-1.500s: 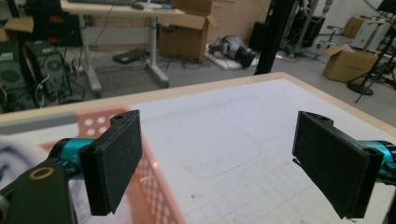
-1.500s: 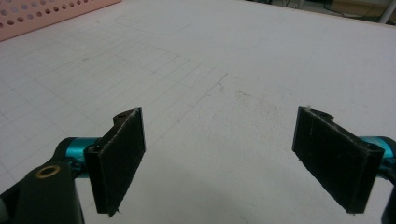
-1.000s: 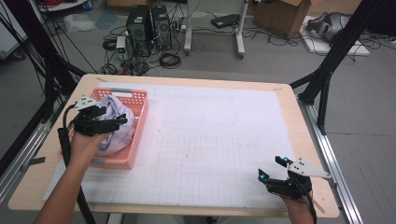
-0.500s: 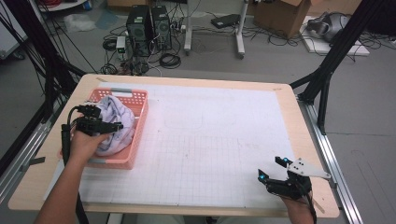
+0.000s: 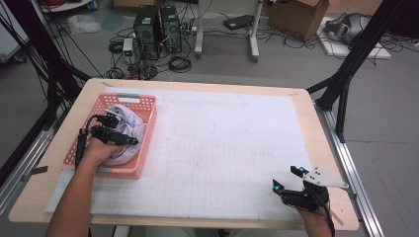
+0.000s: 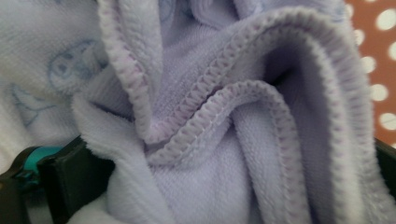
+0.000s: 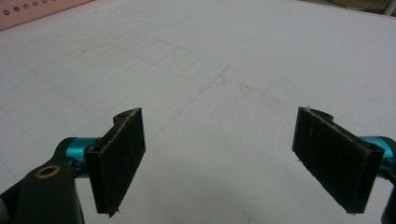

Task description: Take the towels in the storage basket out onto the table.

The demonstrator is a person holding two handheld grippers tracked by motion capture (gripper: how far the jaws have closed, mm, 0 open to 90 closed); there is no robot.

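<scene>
On the gridded table (image 5: 237, 148), a lavender towel (image 5: 129, 123) is bunched inside the pink basket (image 5: 148, 106). The left gripper (image 5: 118, 129) is pressed into it, jaws spread around folds (not yet pinched). Closing and lifting is judged next; the right gripper (image 5: 289, 178) rests agape, idle.

A pale lilac towel (image 5: 127, 129) lies bunched in a loose heap inside the pink perforated basket (image 5: 146, 140) at the left of the tabletop, filling most of its far half. Up close its terry cloth (image 6: 243, 140) is soft and nubby, folded over itself in thick curling folds with stitched hems running along their edges, and a faint blue printed figure (image 6: 70, 65) shows on one whiter stretch.
</scene>
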